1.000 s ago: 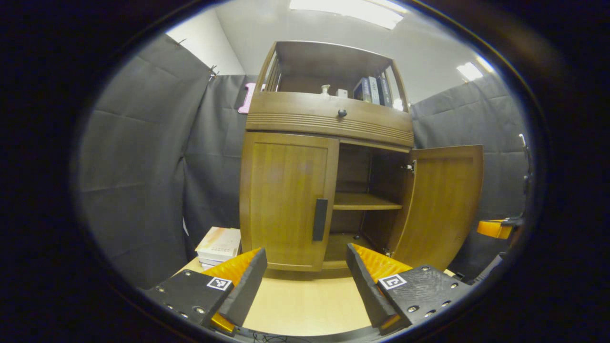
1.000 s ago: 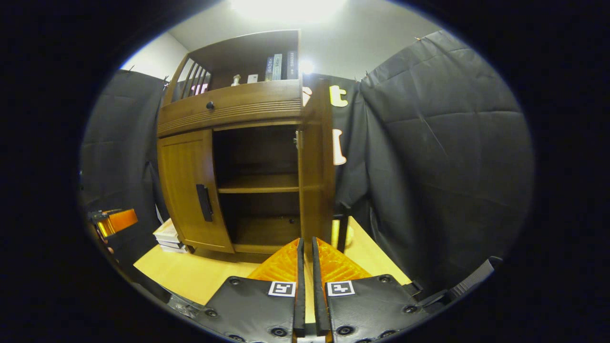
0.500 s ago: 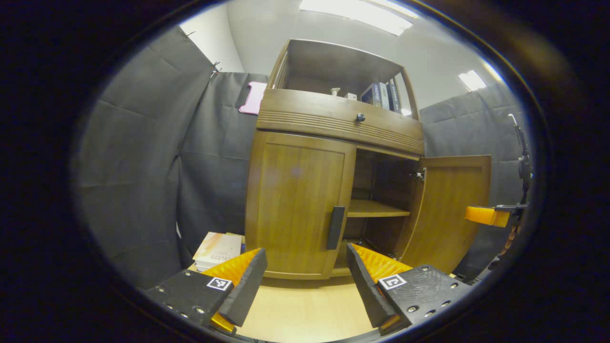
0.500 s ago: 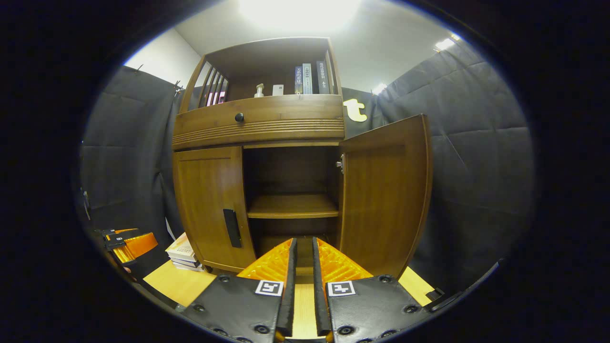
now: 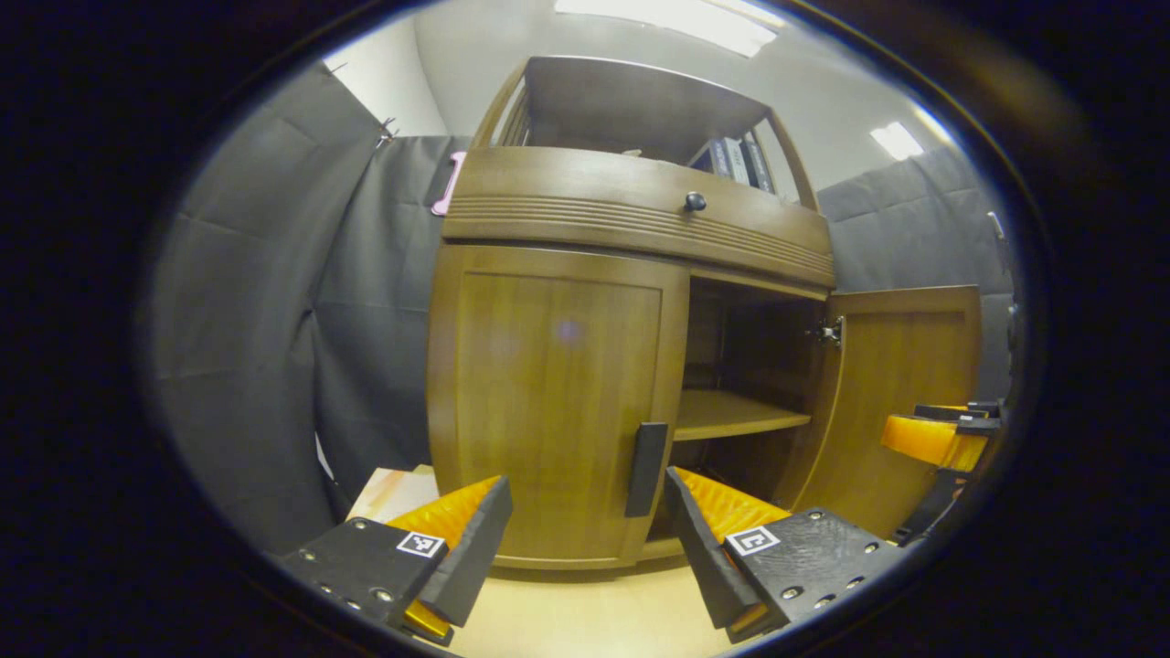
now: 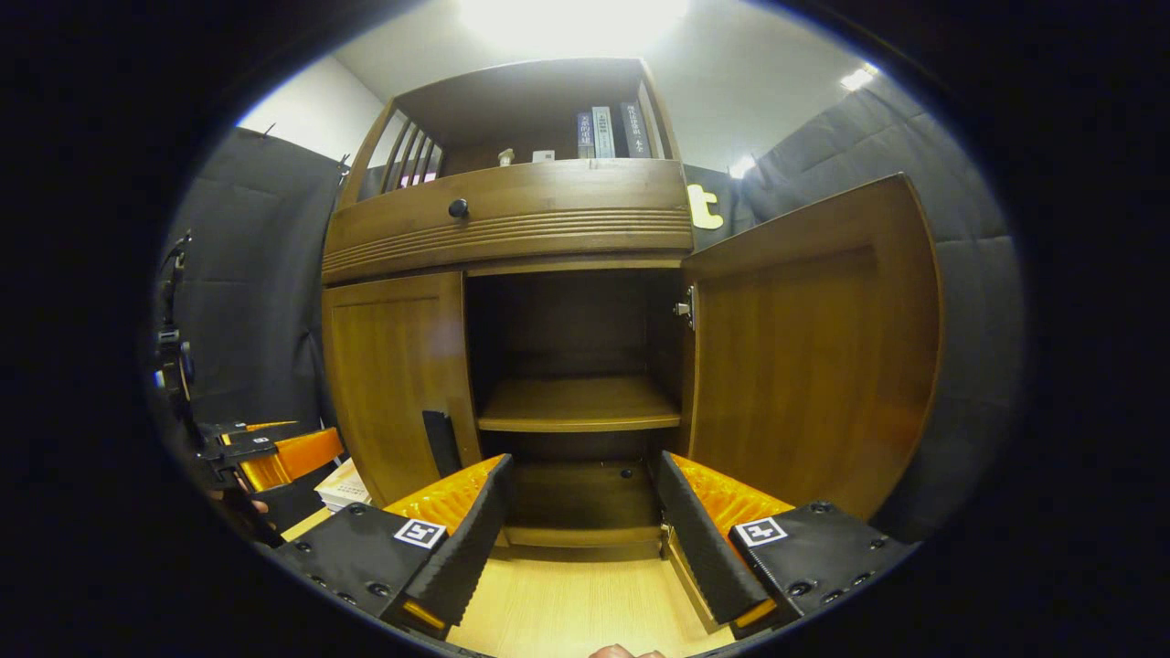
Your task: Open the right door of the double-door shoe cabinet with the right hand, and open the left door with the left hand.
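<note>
The wooden shoe cabinet (image 5: 631,219) stands close ahead. Its left door (image 5: 558,402) is shut, with a black vertical handle (image 5: 647,469) at its inner edge. My left gripper (image 5: 585,525) is open, low in front of that door, the handle just above the gap and near the right finger. The right door (image 6: 813,356) stands swung wide open, baring an inner shelf (image 6: 576,407). My right gripper (image 6: 580,507) is open and holds nothing, facing the open compartment. In the left gripper view the right gripper (image 5: 932,439) shows beside the right door (image 5: 905,393).
A stack of books (image 5: 388,489) lies on the pale floor (image 5: 567,621) left of the cabinet. A drawer with a black knob (image 5: 695,202) sits above the doors, books (image 6: 608,132) on the top shelf. Black cloth walls close in on both sides.
My right gripper went from shut to open and turned to face the cabinet's open half. My left gripper moved nearer the left door's handle. The right door swung wider.
</note>
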`<action>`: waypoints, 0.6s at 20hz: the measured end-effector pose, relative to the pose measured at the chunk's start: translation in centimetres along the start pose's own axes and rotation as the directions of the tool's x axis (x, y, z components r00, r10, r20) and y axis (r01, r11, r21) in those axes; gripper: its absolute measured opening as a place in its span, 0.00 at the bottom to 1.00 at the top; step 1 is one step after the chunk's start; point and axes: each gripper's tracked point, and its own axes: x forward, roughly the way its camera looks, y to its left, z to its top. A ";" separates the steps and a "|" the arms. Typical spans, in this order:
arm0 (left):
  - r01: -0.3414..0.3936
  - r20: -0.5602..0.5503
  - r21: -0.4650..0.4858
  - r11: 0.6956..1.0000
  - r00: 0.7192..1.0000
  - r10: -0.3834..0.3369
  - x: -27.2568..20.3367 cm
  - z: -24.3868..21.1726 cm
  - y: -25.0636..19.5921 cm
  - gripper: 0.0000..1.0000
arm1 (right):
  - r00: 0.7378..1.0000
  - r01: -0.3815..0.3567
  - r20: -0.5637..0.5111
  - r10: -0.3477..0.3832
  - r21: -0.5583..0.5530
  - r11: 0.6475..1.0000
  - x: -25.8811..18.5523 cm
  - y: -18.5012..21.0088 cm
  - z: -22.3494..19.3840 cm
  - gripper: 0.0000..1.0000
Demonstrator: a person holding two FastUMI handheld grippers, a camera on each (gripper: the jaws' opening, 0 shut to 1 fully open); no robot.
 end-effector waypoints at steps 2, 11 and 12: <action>-0.002 -0.012 0.002 1.000 1.000 0.002 2.3 -0.6 -0.8 0.96 | 1.000 -0.010 -0.004 0.010 0.008 1.000 1.1 0.0 -0.4 0.95; 0.013 -0.056 0.054 0.998 0.998 -0.010 10.7 -3.9 -4.6 0.96 | 0.997 -0.056 -0.044 0.057 0.014 0.998 4.8 0.1 -3.0 0.95; 0.012 -0.060 0.059 0.998 0.998 -0.009 11.5 -4.3 -5.0 0.96 | 0.997 -0.060 -0.046 0.061 0.013 0.998 5.1 0.1 -3.1 0.99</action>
